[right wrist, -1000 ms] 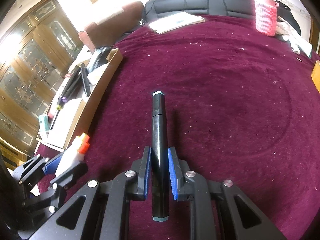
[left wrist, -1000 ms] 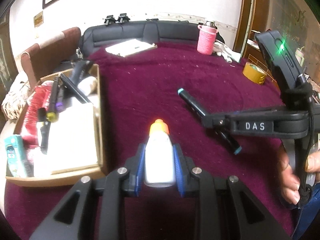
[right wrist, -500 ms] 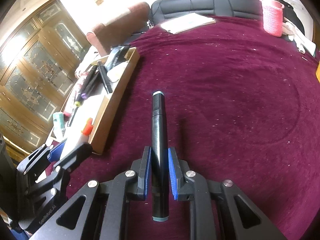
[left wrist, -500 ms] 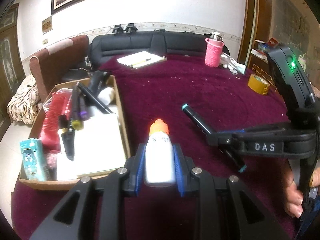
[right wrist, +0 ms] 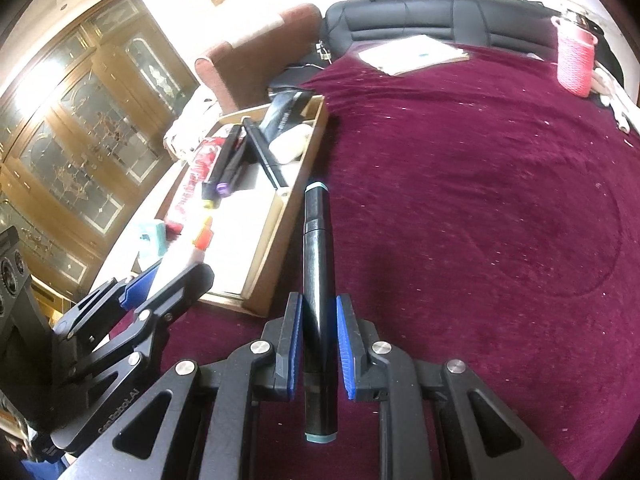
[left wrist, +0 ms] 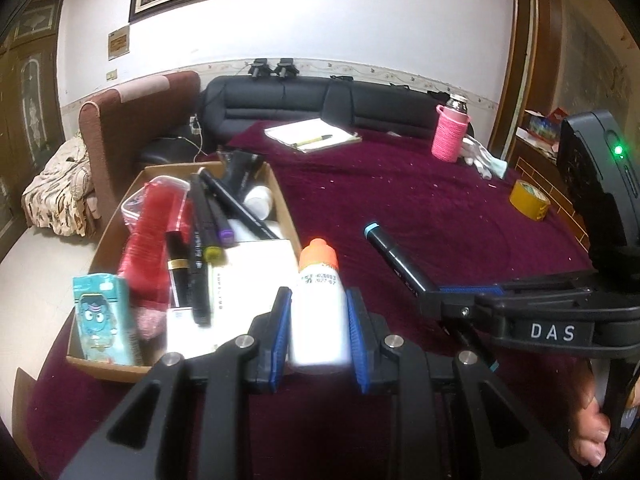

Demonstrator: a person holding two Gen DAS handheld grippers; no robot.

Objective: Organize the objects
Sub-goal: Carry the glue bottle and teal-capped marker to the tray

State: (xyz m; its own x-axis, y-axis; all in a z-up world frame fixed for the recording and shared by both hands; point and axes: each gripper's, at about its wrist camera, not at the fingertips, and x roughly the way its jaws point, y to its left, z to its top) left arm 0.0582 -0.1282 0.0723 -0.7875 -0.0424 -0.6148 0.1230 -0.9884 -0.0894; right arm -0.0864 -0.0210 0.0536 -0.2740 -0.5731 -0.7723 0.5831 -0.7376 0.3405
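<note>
now bottle in left gripper, marker in right gripper

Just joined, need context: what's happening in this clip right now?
A person is tidying a maroon tabletop with two handheld grippers. The left gripper clamps a white bottle with an orange cap; the right gripper clamps a black marker. Both hang near the cardboard box that already holds markers and packets.
</note>
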